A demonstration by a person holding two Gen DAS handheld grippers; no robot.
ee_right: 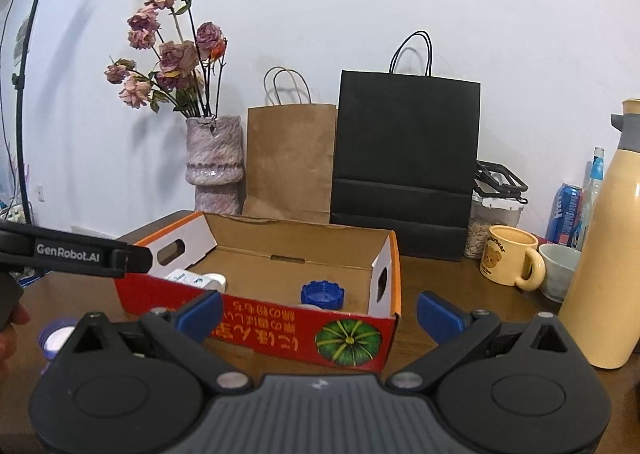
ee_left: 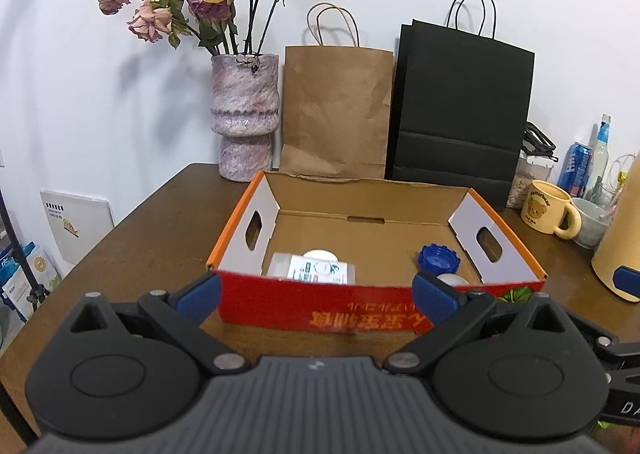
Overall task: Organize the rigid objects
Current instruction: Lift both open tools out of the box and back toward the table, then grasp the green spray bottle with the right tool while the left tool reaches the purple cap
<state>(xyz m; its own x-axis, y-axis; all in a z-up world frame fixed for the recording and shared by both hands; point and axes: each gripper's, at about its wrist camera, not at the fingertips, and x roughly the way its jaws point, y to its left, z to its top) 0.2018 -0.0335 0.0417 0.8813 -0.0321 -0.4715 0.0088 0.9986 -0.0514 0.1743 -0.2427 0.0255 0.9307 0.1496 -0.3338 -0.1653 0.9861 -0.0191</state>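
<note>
A red and orange cardboard box sits open on the brown table. Inside it lie a white labelled packet, a white round lid behind it, a blue ribbed cap and a small silver disc. My left gripper hangs open just in front of the box's near wall, holding nothing. My right gripper is open too, before the box's right corner, empty. A blue-rimmed lid lies on the table left of the box.
Behind the box stand a pink vase of dried roses, a brown paper bag and a black paper bag. On the right are a yellow bear mug, a grey cup, a tall yellow flask, a blue can and a jar.
</note>
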